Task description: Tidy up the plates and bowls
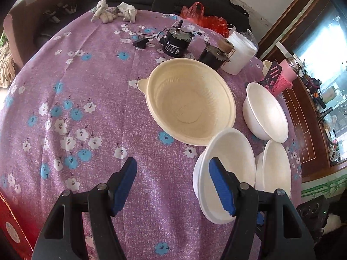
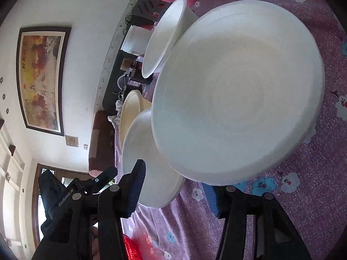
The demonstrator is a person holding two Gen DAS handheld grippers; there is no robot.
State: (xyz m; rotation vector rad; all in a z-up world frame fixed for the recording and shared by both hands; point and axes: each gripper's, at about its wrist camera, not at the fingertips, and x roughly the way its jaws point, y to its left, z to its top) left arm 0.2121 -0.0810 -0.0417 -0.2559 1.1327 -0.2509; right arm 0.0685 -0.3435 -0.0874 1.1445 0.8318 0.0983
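Bowls: four sit on the surface (image 1: 86, 99), which wears a purple flower cloth.
Big bowl (image 1: 188, 101): cream, with a little tab on its rim, in the middle, upright.
Near bowl (image 1: 225, 173): white, upright, just this side of the big bowl.
Far bowl (image 1: 265, 111): white, to the right of the big bowl.
Last bowl (image 1: 274, 169): white, close beside the near bowl at the right edge (I cannot tell if they touch).
Left gripper (image 1: 173, 186): wide open, holding nothing; one blue pad shows in front of the near bowl's rim, the other is over bare cloth.
Right gripper (image 2: 175, 190): wide open, right up by the last bowl (image 2: 238, 91), which fills its view; I cannot tell if a pad touches the rim yet.
Other things: two motors (image 1: 175, 43), a white tub (image 1: 240, 52), gloves (image 1: 112, 13) and a red bag (image 1: 203, 17) at the back.
What could go wrong: these bowls look light and thin, so a hard squeeze could bend a rim.
Also: a push from a pad could slide a bowl off the right edge, since two sit close to it.
Also: both grippers are working near each other and could bump.
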